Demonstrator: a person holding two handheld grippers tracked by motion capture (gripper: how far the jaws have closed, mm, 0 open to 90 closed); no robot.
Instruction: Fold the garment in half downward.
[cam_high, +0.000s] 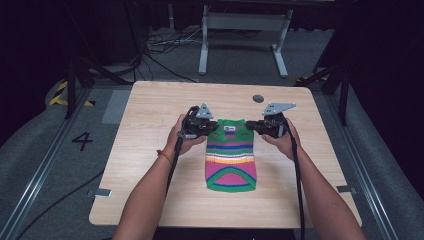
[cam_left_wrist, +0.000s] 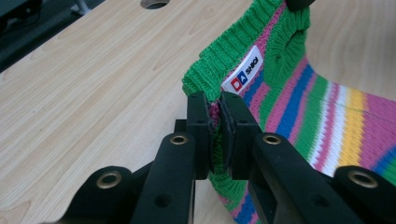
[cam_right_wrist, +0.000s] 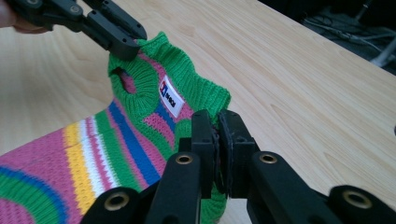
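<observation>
A small striped knit sweater (cam_high: 231, 157) in green, pink, blue, yellow and white lies along the middle of the wooden table (cam_high: 150, 165), collar toward the far side. A white label (cam_left_wrist: 243, 73) sits inside its green collar. My left gripper (cam_high: 210, 127) is shut on the collar's left corner (cam_left_wrist: 214, 116), with knit pinched between its jaws. My right gripper (cam_high: 252, 125) is shut on the collar's right corner (cam_right_wrist: 215, 135). The collar end (cam_right_wrist: 154, 79) is lifted slightly off the table between them. In the right gripper view the left gripper (cam_right_wrist: 122, 44) grips the far corner.
A round cable hole (cam_high: 258, 98) is in the table near its far edge. Beyond the table stand a white desk frame (cam_high: 245, 35) and loose cables (cam_high: 165, 50) on grey floor. A floor mark "4" (cam_high: 82, 141) lies to the left.
</observation>
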